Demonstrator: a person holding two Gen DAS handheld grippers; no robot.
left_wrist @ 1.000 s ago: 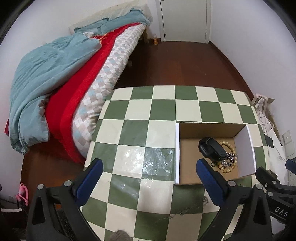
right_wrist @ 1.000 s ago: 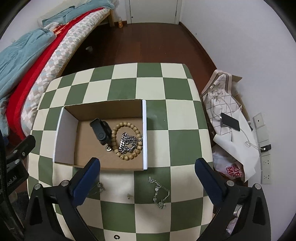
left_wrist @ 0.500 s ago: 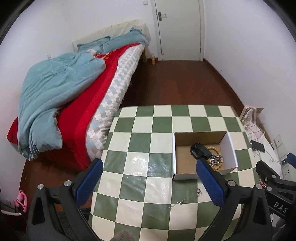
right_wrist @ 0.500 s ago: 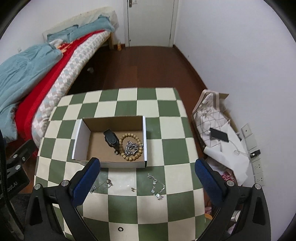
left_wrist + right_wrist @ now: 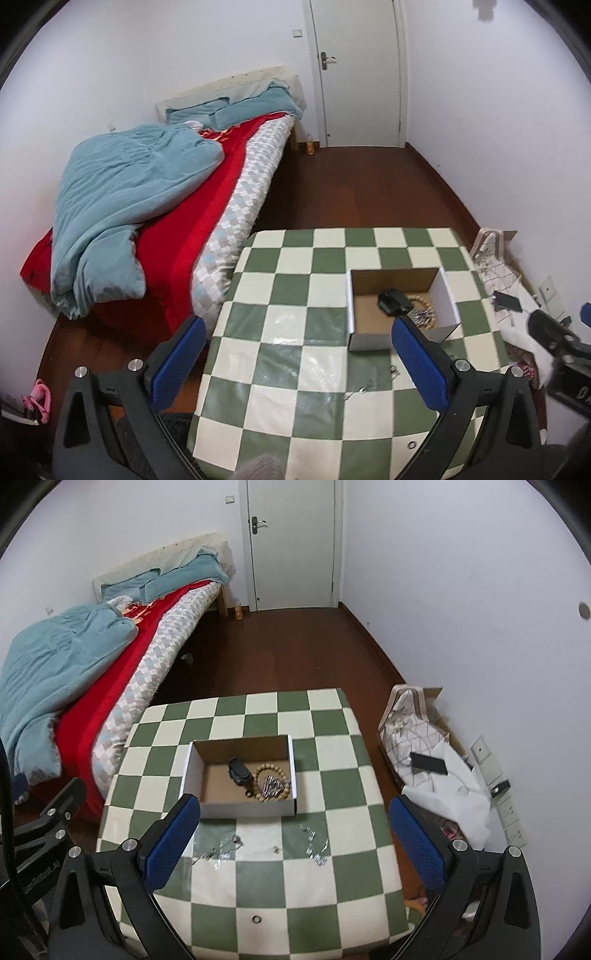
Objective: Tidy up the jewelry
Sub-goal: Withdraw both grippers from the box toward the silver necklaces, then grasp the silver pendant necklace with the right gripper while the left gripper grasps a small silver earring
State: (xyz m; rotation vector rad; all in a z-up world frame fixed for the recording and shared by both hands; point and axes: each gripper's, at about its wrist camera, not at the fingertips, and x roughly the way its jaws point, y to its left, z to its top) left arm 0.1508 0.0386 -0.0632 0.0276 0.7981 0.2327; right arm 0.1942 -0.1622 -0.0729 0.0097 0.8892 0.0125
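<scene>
Left wrist view: left gripper (image 5: pixel 295 363) spread wide, empty, high above the table (image 5: pixel 291 295); cardboard box (image 5: pixel 369 339) toward the right edge.

Right wrist view: right gripper (image 5: pixel 295 843) wide, empty. Loose chains (image 5: pixel 314 845) and ring (image 5: pixel 256 919) lie between box and near edge. Risk: thin chains slipping the pads or getting swept off that edge.
</scene>
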